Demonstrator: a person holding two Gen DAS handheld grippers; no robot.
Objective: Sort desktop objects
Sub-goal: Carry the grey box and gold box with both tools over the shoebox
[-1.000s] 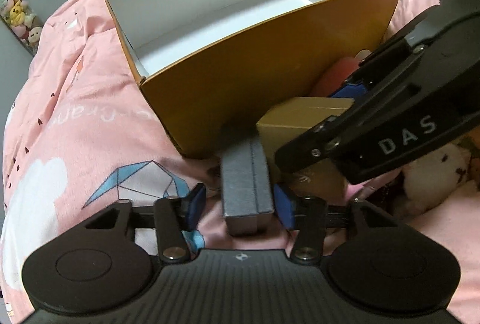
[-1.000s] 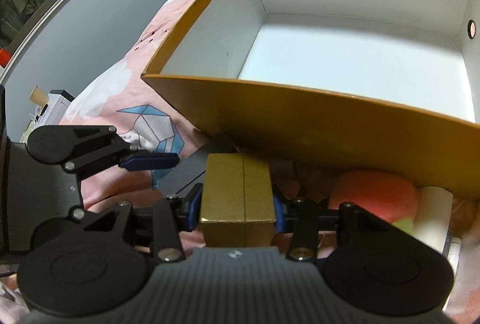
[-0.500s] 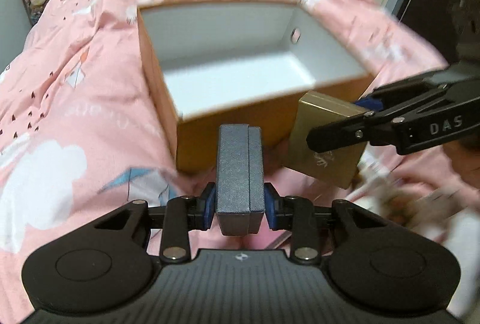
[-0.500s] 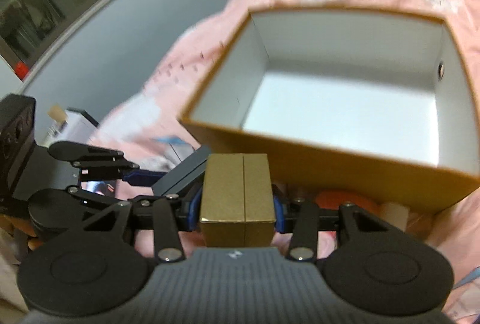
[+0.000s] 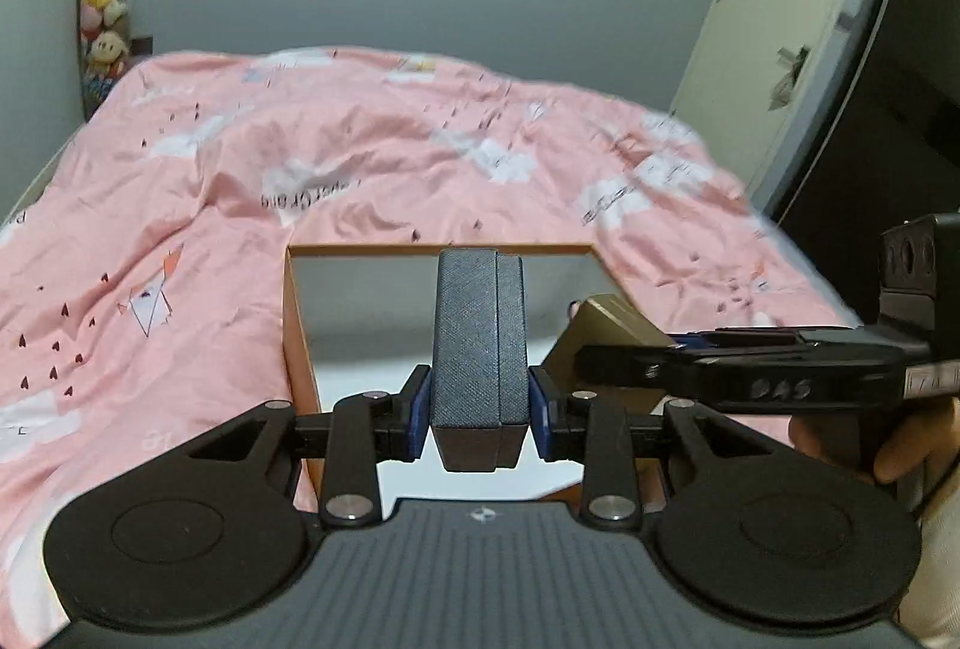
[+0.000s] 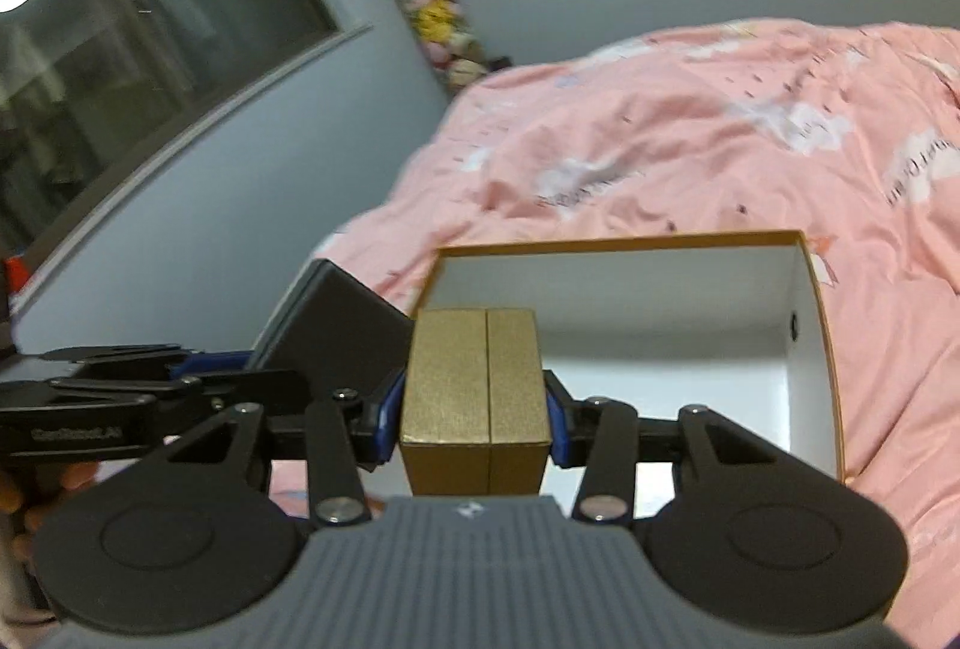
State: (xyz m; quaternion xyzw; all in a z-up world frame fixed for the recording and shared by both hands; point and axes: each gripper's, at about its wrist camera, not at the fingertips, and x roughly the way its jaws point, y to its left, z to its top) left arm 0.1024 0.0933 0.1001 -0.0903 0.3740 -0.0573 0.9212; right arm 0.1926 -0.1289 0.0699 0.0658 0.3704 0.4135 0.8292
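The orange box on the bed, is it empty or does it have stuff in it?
Empty, as far as shown. The orange box shows bare white walls and floor; the near part of the floor is hidden behind the gold box and the right gripper.

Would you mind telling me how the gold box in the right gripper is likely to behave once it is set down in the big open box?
The gold box looks stiff: its flat faces stay straight between the right gripper pads. With square corners, it probably won't roll. The big open box has a flat white floor, so it should rest steadily.

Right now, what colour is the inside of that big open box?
White inside the open box, with orange-brown edges; the right wrist view shows it best.
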